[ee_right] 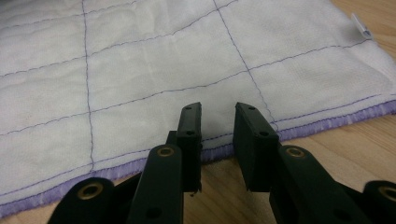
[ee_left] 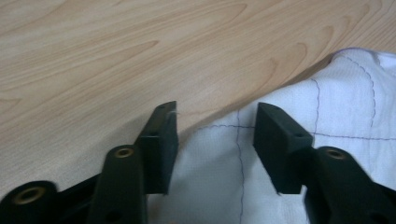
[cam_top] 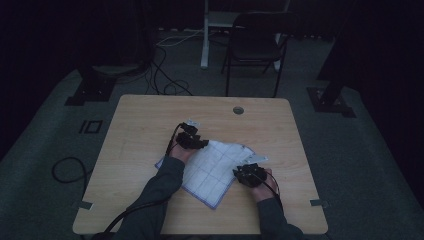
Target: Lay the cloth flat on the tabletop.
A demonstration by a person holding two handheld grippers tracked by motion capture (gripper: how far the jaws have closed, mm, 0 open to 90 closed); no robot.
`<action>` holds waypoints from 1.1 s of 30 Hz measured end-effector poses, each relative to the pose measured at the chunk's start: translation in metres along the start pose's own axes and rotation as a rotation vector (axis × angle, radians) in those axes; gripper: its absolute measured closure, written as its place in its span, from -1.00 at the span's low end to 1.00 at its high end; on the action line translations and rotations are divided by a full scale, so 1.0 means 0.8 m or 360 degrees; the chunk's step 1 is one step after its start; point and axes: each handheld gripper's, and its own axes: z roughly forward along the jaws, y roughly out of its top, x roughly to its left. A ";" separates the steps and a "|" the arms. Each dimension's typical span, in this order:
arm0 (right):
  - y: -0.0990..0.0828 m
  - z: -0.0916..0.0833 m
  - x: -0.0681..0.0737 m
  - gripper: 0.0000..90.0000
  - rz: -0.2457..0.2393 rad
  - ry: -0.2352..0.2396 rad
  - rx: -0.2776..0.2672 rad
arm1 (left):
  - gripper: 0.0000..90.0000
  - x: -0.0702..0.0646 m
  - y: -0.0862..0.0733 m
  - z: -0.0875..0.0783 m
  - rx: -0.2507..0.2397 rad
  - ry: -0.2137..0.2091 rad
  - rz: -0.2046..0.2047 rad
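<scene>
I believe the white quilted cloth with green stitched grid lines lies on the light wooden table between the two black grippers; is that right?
Not quite: the stitched grid lines on the white quilted cloth are purple, not green, as is its edge binding; the right gripper view shows this clearly. The rest stands: it lies on the light wooden table between the left gripper and the right gripper.

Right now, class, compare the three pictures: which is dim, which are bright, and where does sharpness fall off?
High view: dim and murky, the cloth the one pale patch, the room beyond nearly black. Left gripper view: bright and even, wood grain crisp, near jaws soft. Right gripper view: bright, stitching sharp, the closest jaw parts slightly blurred.
</scene>
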 end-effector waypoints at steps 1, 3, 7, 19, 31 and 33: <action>0.000 0.000 0.000 0.63 -0.0001 0.0003 0.0000 | 0.26 -0.001 0.000 0.000 0.0008 0.0001 0.0006; 0.000 0.000 -0.001 0.63 0.0001 0.0005 -0.0002 | 0.46 -0.002 0.000 0.000 0.0046 -0.0003 0.0039; -0.001 0.000 -0.001 0.64 0.0005 0.0009 -0.0008 | 0.88 -0.011 0.001 -0.010 0.0030 0.0042 0.0094; -0.002 0.000 -0.003 0.68 0.0007 0.0006 -0.0018 | 0.92 -0.082 -0.025 -0.083 -0.0186 0.0055 0.0305; -0.003 0.000 -0.003 0.68 0.0005 0.0004 -0.0024 | 0.92 -0.134 -0.123 -0.084 -0.0086 -0.0013 0.0343; -0.003 0.000 -0.003 0.68 0.0006 0.0004 -0.0026 | 0.90 -0.138 -0.135 -0.078 -0.0041 -0.0038 0.0350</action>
